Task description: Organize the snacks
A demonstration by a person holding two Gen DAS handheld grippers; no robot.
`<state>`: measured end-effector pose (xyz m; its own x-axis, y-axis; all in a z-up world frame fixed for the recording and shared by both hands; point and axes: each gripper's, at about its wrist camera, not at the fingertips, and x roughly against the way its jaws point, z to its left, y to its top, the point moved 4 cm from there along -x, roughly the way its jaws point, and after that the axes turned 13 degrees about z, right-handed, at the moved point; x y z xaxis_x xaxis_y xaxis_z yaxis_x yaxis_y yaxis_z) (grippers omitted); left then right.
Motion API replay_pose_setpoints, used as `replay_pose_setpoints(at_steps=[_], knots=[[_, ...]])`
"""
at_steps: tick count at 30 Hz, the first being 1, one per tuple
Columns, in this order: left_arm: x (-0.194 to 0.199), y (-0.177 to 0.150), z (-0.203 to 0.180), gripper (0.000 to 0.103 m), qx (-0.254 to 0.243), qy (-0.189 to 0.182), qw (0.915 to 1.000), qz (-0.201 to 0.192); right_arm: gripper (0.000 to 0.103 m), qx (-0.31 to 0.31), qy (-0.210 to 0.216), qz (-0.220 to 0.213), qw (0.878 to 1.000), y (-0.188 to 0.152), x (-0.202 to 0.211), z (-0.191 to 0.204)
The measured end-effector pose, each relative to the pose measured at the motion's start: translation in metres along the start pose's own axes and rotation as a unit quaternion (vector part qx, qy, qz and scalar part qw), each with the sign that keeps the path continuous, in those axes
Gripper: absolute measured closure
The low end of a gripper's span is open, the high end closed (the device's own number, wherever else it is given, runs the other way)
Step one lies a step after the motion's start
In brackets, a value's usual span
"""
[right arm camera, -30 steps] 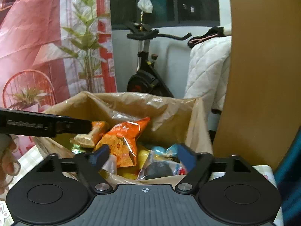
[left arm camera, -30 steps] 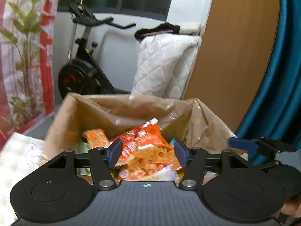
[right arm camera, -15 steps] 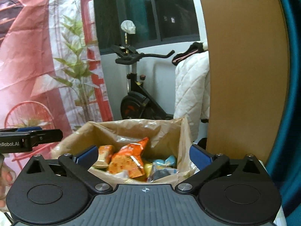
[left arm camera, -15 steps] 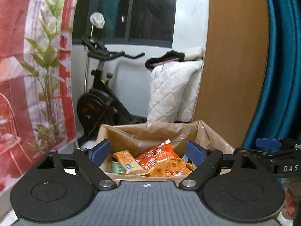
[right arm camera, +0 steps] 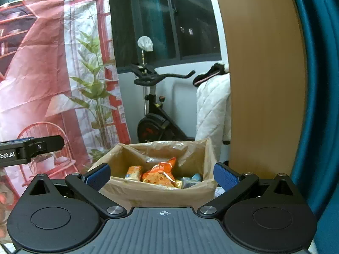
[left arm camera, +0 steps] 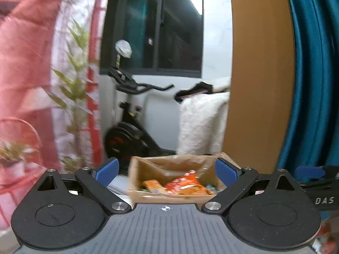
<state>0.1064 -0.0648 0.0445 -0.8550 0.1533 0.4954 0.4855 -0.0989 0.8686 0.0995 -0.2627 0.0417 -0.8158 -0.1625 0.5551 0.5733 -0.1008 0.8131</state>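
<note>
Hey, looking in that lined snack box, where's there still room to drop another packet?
In the cardboard box, the back is free: bare liner between the far wall and the orange chip bag. The front is crowded: the small orange packet, the chip bag and the blue packets lie side by side. Both the left claw and right claw are open and empty.

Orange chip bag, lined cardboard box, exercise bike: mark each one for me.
orange chip bag [right arm camera: 159, 174], right wrist view, on its printed front.
lined cardboard box [right arm camera: 148, 192], right wrist view, on its near wall.
exercise bike [right arm camera: 152, 124], right wrist view, on its flywheel housing.
</note>
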Motion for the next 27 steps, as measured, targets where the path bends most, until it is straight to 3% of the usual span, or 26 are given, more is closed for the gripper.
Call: replay_pose_setpoints(at_steps=[6, 13, 27], knots=[[0.025, -0.008, 0.002, 0.004, 0.017, -0.009, 0.9998, -0.001, 0.001, 0.016, -0.014, -0.018, 1.000, -0.007, 0.027, 0.015], [0.043, -0.013, -0.003, 0.004, -0.001, 0.034, 0.9994, -0.006, 0.001, 0.026, -0.013, -0.025, 0.999, -0.011, 0.041, 0.024], [0.044, -0.015, -0.007, 0.004, 0.010, 0.040, 0.9991, 0.001, 0.001, 0.028, -0.008, -0.026, 0.999, -0.014, 0.048, 0.028]])
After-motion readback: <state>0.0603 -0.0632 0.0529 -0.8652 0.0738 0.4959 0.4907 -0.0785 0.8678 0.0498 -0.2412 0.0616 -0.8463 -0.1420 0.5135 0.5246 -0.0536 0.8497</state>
